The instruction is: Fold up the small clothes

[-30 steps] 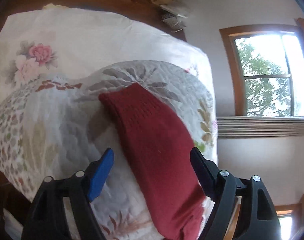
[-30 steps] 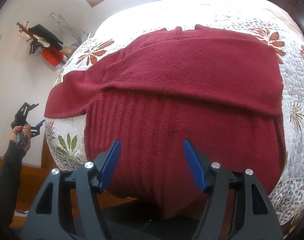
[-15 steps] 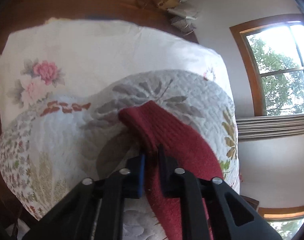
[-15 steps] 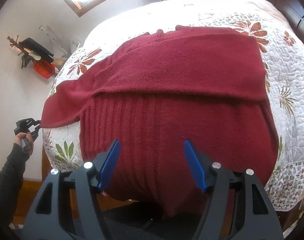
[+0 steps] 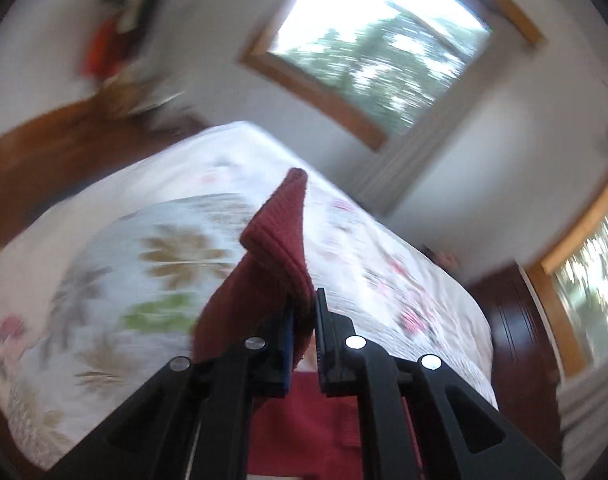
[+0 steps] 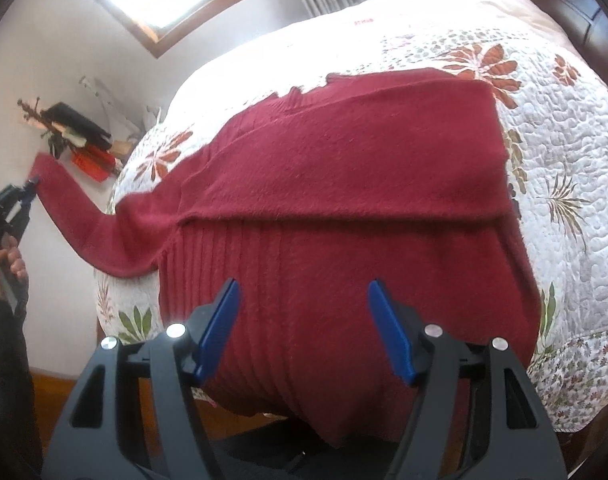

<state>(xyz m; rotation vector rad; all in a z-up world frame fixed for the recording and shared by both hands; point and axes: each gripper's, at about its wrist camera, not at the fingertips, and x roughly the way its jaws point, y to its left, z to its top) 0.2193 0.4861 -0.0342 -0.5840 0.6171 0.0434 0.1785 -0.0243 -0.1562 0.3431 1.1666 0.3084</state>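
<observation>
Right wrist view: the red sweater (image 6: 343, 208) lies flat across the floral quilt (image 6: 563, 152) on the bed, one sleeve already folded over the chest. The right gripper (image 6: 304, 326) hovers above the near hem, fingers spread wide, holding nothing. At far left the left gripper (image 5: 304, 336) has its fingers pinched on the other sleeve's cuff (image 5: 280, 240), lifted off the bed — the knit sags in a soft arc. Thick, limp and stretchy, it should grip easily; the cuff or hem ribbing looks the best hold.
</observation>
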